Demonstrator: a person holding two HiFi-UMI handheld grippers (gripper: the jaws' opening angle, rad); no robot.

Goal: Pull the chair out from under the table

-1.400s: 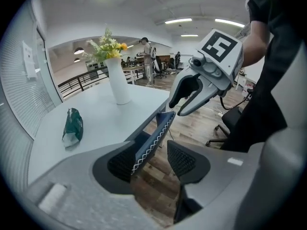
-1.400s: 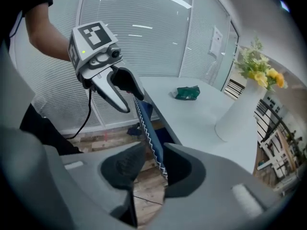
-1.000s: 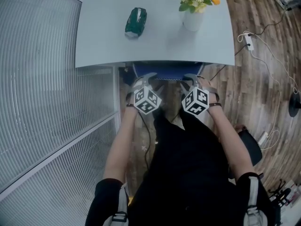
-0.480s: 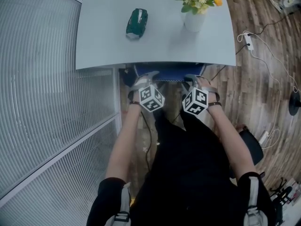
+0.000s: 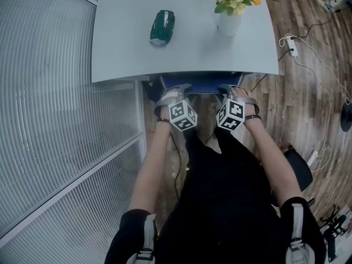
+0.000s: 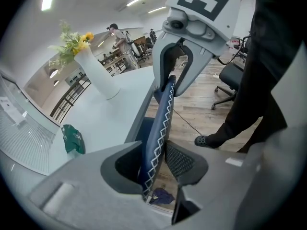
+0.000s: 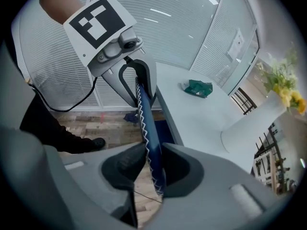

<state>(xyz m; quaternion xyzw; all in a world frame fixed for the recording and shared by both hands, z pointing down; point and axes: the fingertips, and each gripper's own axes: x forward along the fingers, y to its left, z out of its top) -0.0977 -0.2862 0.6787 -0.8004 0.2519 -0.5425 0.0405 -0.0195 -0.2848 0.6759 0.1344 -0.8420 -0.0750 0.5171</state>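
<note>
The chair's blue backrest (image 5: 201, 82), edged with white zigzag stitching, sticks out from under the near edge of the white table (image 5: 181, 54). My left gripper (image 5: 175, 90) straddles its top edge on the left. Its jaws have just been closing, and the backrest (image 6: 160, 119) stands between them, touched by the pads of the left gripper (image 6: 158, 162). My right gripper (image 5: 226, 90) sits on the same edge further right. Its jaws have eased a little but still clasp the backrest (image 7: 146, 123) at the right gripper (image 7: 146, 164).
On the table lie a green packet (image 5: 163, 26) and a white vase of flowers (image 5: 228, 21). A glass wall with blinds (image 5: 55, 120) runs along the left. A power strip with cables (image 5: 291, 45) lies on the wooden floor to the right, near a black office chair (image 5: 297, 169).
The left gripper has rolled a little on the backrest, showing another face of its marker cube. Both grippers stay on the chair's top edge; the chair has not visibly moved.
</note>
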